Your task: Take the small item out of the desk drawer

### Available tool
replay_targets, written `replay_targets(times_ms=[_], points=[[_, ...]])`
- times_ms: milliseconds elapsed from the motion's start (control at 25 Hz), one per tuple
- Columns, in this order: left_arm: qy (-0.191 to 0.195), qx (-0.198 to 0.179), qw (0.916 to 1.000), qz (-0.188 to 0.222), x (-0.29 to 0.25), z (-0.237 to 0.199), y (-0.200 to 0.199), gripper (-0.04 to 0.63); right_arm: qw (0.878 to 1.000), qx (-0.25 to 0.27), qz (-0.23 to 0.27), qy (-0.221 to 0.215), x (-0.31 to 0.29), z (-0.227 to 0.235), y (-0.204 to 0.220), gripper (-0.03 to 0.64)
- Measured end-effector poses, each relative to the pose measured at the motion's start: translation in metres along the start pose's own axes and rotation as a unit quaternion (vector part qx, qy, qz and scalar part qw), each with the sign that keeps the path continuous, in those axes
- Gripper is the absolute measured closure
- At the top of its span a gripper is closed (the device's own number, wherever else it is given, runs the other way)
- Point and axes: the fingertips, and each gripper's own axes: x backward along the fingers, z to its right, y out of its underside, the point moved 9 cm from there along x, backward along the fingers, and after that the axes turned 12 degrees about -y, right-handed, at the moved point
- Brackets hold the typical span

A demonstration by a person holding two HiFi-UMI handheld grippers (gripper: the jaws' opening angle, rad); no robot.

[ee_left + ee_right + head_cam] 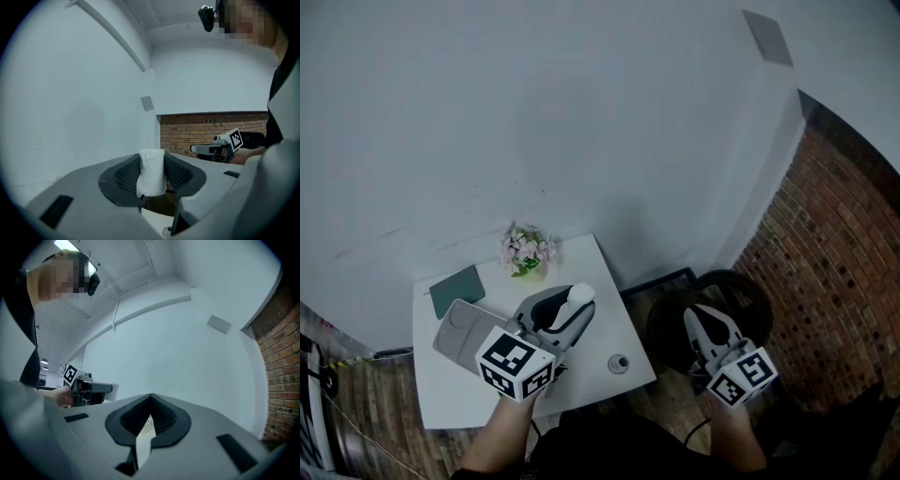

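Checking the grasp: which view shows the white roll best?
Left gripper view: the white roll stands pinched between the fingers. Head view shows only its end; right gripper view shows nothing clear of it.

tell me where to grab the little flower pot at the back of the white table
Probably the pot itself, low on its body, jaws level, coming from the front of the table. The pink blooms spread wider than the pot, so a grip from above would crush them, and the wall stands close behind. The right gripper is free; the left gripper holds a white roll.
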Motion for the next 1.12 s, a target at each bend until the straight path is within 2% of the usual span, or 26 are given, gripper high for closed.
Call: replay_targets(times_ms=[600, 1120], points=[[0.007, 0.007, 1.0000, 0.002, 0.009, -0.002, 0.007, 0.430, 1.000, 0.000, -0.013, 0.009, 0.003, -0.005, 0.006, 0.614], [0.013, 0.017, 0.9997, -0.015, 0.017, 0.000, 0.020, 0.430, 1.000, -0.007, -0.025, 0.003, 0.004, -0.018, 0.012, 0.614]])
